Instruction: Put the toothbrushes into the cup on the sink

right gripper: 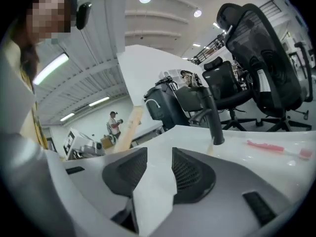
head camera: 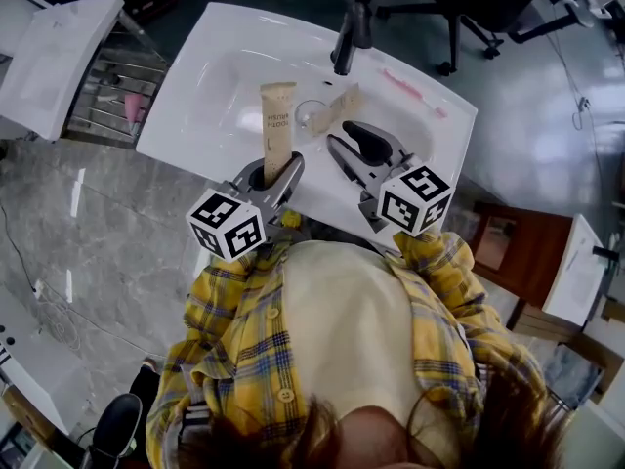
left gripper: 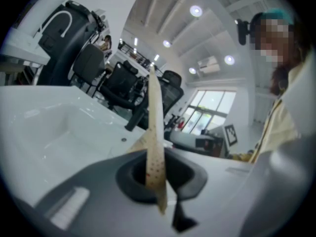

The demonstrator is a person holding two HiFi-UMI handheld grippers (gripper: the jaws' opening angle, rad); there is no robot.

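Observation:
My left gripper [head camera: 276, 169] is shut on the lower end of a flat beige toothbrush pack [head camera: 277, 125], which stands upright over the near rim of the white sink [head camera: 195, 125]. The left gripper view shows the pack [left gripper: 154, 132] edge-on, pinched between the pads [left gripper: 136, 177]. To its right, my right gripper [head camera: 339, 133] hangs over the sink's near edge; its jaws are open with nothing between them [right gripper: 159, 169]. A second beige piece [head camera: 337, 108] lies in the basin beside a round ring. A pink toothbrush [head camera: 410, 91] [right gripper: 269, 146] lies on the sink's right rim. I see no cup.
A black faucet [head camera: 352, 32] [right gripper: 213, 117] stands at the back of the sink. Black office chairs [right gripper: 261, 58] are beyond it. A wire rack [head camera: 117, 91] and a white tabletop [head camera: 54, 52] stand to the left, a brown cabinet [head camera: 508, 247] to the right.

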